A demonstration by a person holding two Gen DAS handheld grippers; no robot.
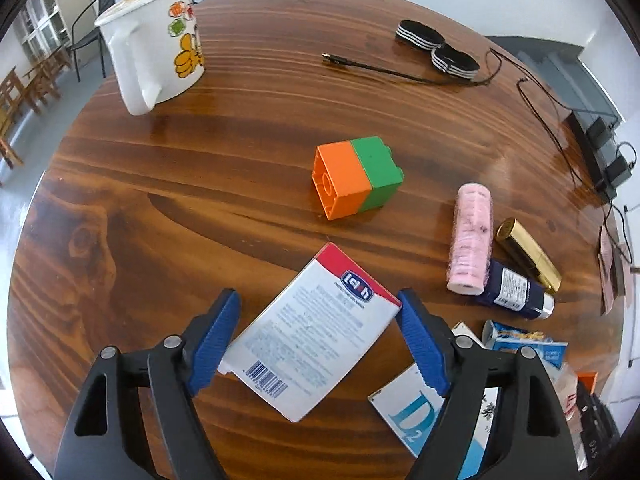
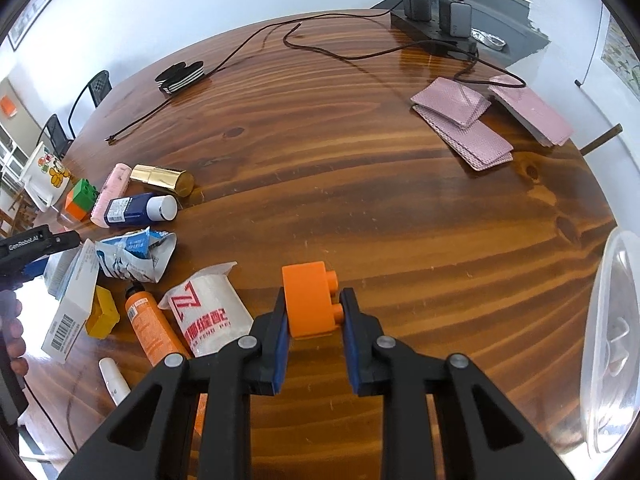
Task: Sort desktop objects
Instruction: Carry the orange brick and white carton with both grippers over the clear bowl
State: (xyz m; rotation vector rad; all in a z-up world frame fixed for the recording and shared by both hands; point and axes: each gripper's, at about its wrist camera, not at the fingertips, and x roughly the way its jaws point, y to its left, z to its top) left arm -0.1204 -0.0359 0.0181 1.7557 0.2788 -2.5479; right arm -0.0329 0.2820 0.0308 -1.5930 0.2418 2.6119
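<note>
- We see our left gripper (image 1: 318, 320) with its blue jaws spread wide over a white box (image 1: 310, 334).
- The box has a red end and a bar code. It lies flat on the wooden table (image 1: 240, 120), between the two jaws.
- The right pad sits at the box's corner. We cannot tell for sure if it touches, but the jaws do not squeeze the box.
- Past the box lies a block (image 1: 356, 178) that is half orange and half green. It is on its side.
- A white mug (image 1: 154, 40) with a cartoon on it stands at the far left.
- To the right lie a pink roll (image 1: 471, 238), a gold tube (image 1: 528, 254) and a dark blue bottle (image 1: 514, 290), all close together.
- Black and white striped bands (image 1: 438, 48) and a black cable (image 1: 384, 70) lie far back.
- Our right gripper (image 2: 314, 316) has its jaws pulled in tight on an orange brick (image 2: 306, 300). The pads press on both sides of it, and its studs point right.
- The brick is held over bare wood, near the middle of the table.
- Left of it lie a white packet (image 2: 208, 312) with red marks, an orange tube (image 2: 150, 330), a yellow block (image 2: 103, 312) and a crumpled blue and white pack (image 2: 134, 258).
- Pink folded cloths (image 2: 480, 120) lie far right.
- A clear plastic tub (image 2: 612, 340) sits at the right edge.
</note>
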